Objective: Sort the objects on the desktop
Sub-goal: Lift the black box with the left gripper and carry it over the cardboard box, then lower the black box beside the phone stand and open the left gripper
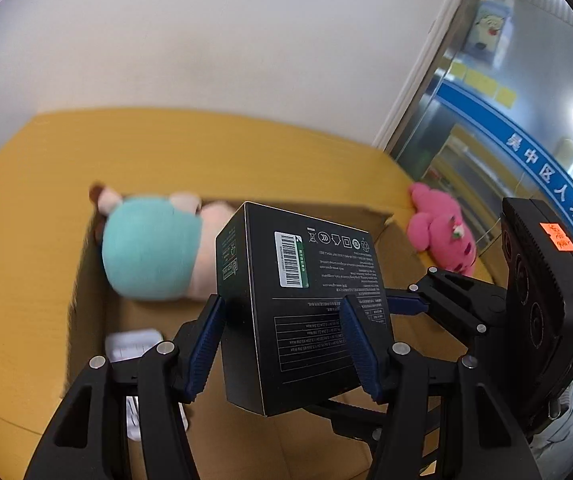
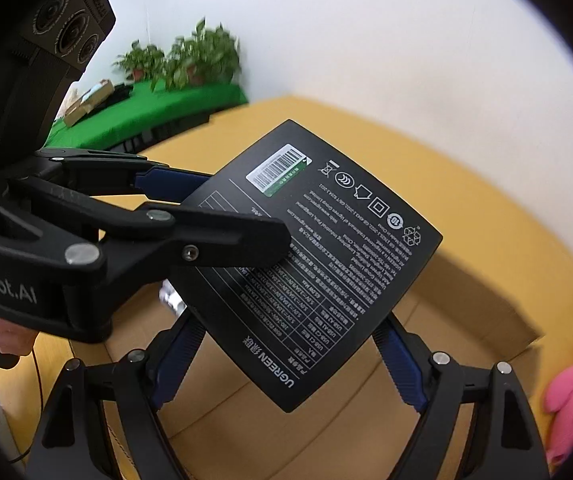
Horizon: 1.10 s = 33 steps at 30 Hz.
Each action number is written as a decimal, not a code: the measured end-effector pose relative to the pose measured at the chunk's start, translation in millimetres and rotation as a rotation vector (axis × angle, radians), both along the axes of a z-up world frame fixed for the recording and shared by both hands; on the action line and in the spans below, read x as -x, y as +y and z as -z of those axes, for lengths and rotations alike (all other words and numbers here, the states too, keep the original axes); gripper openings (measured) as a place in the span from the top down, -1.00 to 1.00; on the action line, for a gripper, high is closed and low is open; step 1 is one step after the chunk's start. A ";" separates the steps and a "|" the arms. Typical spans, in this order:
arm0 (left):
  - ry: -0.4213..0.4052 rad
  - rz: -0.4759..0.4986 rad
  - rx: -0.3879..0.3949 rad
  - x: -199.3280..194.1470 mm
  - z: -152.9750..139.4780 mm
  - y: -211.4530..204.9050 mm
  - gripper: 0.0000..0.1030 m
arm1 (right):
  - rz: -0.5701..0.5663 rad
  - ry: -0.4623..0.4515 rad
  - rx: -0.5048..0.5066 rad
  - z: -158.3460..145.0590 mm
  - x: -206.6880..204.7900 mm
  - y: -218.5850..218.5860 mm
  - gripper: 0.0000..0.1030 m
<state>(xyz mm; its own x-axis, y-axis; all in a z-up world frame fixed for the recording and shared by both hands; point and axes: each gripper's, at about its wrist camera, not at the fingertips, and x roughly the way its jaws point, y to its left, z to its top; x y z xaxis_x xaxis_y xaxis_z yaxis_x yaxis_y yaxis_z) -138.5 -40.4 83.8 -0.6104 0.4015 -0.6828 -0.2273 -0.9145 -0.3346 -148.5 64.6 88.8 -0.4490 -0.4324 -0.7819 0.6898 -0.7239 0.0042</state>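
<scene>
1. Left wrist view showed the left gripper (image 1: 282,340) clamped on the black box (image 1: 306,304), its blue pads pressed against two opposite faces, the box tilted and held in the air.
2. Below the box lay an open cardboard carton (image 1: 86,280) on the yellow desk (image 1: 166,148).
3. Inside the carton, toward its far wall, lay a teal-and-pink plush (image 1: 154,248); a white item (image 1: 134,344) sat near its left wall, too blurred to identify.
4. A pink plush (image 1: 442,232) rested on the desk just beyond the carton's far right corner.
5. Right wrist view showed the right gripper (image 2: 286,356) spread wide around the lower part of the black box (image 2: 326,256); whether its pads touched the box could not be told.
6. That view also showed the left gripper (image 2: 230,216) pinching the box from the left.
</scene>
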 end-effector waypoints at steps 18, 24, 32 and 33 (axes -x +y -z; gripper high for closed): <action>-0.320 -0.058 0.067 24.6 89.9 -6.0 -0.22 | -0.012 -0.309 -0.083 96.2 29.0 -22.6 -0.65; -0.267 -0.098 0.109 9.9 68.9 -16.2 -0.24 | -0.001 -0.283 -0.085 82.9 11.8 -16.6 -0.67; 0.151 -0.173 0.137 -81.9 -20.4 -17.6 -1.00 | 0.276 0.055 0.012 1.9 -79.3 50.2 -0.68; 0.191 -0.170 0.154 -93.0 -24.6 -13.7 -0.99 | 0.316 0.107 0.032 -5.1 -96.3 55.0 -0.68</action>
